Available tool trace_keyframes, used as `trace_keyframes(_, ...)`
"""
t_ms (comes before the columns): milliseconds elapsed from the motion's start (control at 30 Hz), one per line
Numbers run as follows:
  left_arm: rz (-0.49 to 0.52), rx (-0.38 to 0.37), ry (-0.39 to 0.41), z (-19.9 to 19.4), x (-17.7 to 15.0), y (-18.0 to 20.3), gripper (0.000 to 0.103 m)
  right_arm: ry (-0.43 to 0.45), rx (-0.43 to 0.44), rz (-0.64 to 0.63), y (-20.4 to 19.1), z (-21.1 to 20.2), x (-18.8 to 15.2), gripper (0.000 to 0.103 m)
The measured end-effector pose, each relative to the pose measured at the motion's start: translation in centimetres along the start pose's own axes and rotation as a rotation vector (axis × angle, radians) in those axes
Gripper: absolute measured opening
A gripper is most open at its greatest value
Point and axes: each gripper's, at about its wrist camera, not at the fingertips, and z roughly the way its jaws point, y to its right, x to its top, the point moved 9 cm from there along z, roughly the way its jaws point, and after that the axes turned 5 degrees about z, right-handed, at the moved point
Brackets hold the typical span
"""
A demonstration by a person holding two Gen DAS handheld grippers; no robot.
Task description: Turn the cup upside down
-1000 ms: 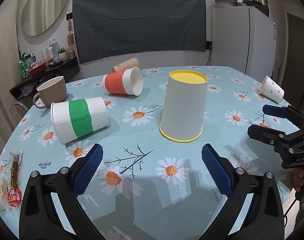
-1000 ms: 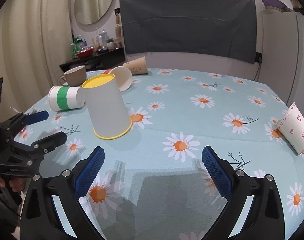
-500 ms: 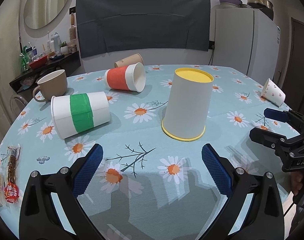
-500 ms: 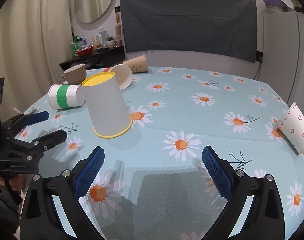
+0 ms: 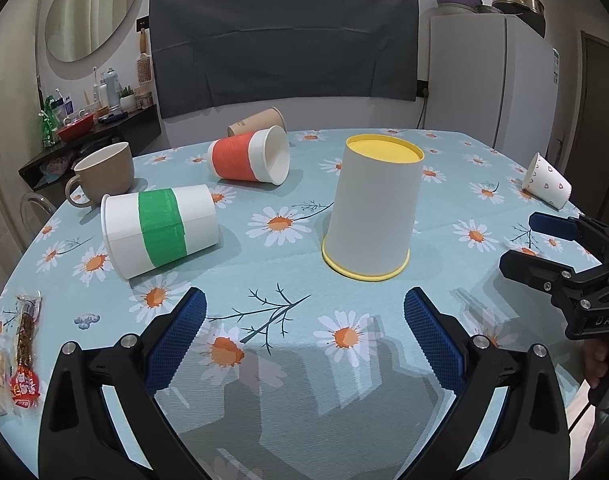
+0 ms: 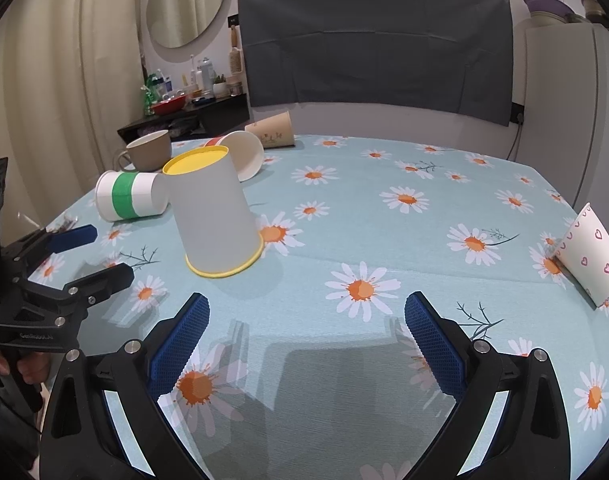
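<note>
A white cup with a yellow base and rim stands upside down on the daisy tablecloth; it also shows in the right wrist view. My left gripper is open and empty, back from the cup near the table's front. My right gripper is open and empty, to the right of the cup. Each gripper shows in the other's view, the right one and the left one, both open.
A green-banded cup, a red-banded cup and a brown paper cup lie on their sides. A tan mug stands at the left. A heart-print cup lies at the right edge. Snack packets lie front left.
The left gripper has drawn back slightly and its view has shifted a little. The yellow-rimmed cup stays upside down. Both grippers remain open.
</note>
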Motion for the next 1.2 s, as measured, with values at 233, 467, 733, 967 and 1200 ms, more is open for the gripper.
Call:
trace_keyframes(233,-0.006,-0.019,0.008,-0.21,-0.01,0.0,0.097,-0.002,-0.001,0.001,0.05,-0.02,-0.03,0.095)
trace_keyframes(467,-0.024,-0.034,0.004,-0.18,-0.01,-0.18,0.097,-0.002,-0.003,0.006,0.15,0.01,0.05,0.095)
trace_keyframes(733,-0.023,-0.048,0.006,-0.18,0.0,-0.12,0.097,-0.005,-0.004,0.007,0.15,0.05,0.03,0.095)
trace_keyframes(967,-0.023,-0.052,0.008,-0.27,0.0,-0.09,0.097,-0.004,-0.004,0.008,0.16,0.03,0.02,0.095)
trace_keyframes(1200,-0.014,-0.046,0.016,-0.35,0.07,0.09,0.097,-0.005,-0.003,0.009,0.19,0.03,0.01,0.095)
